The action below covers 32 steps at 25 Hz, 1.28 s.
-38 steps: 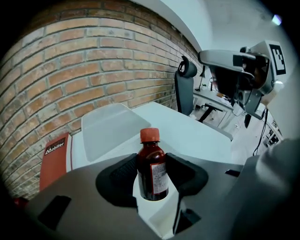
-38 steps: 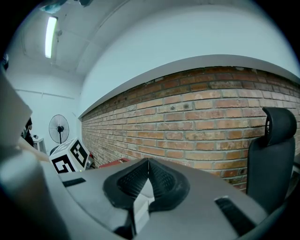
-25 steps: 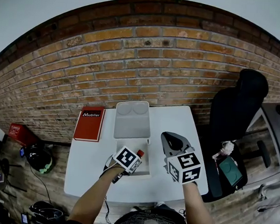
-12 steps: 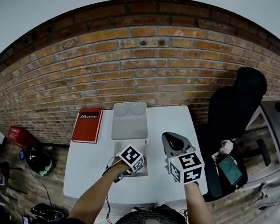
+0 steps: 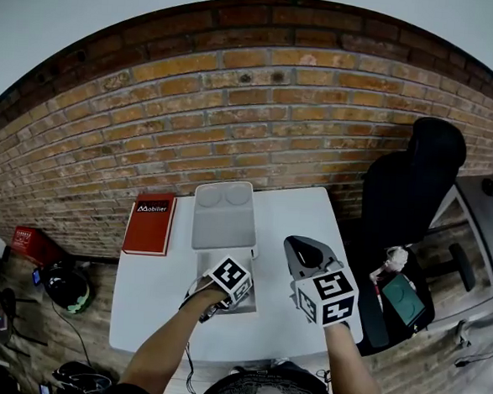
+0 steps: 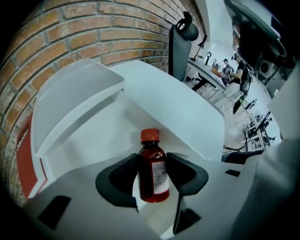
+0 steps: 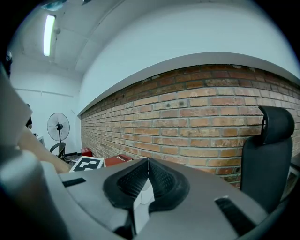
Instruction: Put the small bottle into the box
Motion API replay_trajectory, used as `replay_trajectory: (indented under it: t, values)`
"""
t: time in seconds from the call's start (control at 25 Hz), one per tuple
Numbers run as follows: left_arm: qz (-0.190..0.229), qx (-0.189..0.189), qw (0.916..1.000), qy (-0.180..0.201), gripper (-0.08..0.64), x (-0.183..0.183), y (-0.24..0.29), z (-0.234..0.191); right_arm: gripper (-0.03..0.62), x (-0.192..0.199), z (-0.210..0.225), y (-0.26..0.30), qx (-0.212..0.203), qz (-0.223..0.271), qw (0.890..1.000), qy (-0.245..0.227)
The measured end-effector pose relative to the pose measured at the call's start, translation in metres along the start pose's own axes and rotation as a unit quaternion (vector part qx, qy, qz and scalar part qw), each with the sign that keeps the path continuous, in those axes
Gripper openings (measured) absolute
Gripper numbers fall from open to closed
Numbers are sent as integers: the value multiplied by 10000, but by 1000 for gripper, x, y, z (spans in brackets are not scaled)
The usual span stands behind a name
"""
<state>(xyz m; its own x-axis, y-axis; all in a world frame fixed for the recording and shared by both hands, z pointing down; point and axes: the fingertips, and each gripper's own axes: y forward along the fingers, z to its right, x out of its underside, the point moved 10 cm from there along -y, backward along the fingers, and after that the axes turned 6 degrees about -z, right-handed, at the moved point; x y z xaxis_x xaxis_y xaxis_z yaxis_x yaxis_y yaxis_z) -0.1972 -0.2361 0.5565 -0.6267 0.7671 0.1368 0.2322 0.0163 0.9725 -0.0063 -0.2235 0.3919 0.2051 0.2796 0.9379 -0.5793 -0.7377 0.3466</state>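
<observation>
- Holding the small bottle point(image 6: 153, 169) upright, left claw point(image 6: 152, 165) is clamped on it between the box point(image 6: 98, 136) walls.
- Right claw point(image 7: 148, 176) pressed together, over open surface point(image 5: 155, 303) beside box.

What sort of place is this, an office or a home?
Probably an office or lab workroom: a black swivel chair stands beside the white table by a bare brick wall, and the left gripper view shows more desks further back.
</observation>
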Motion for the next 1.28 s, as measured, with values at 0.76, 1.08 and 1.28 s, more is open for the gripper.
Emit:
replay_trajectory:
  t: [0.76, 1.08, 1.28]
  values:
    - [553, -120, 9983, -130, 213, 7, -13, -1, 20, 2, -7, 4, -176, -53, 9998, -2]
    - [1072, -271, 9936, -237, 213, 7, -42, -6, 20, 0, -15, 11, -320, -55, 9995, -40]
    - [1638, -469, 9847, -354, 213, 6, -71, -13, 20, -1, -18, 15, -382, -34, 9992, -68]
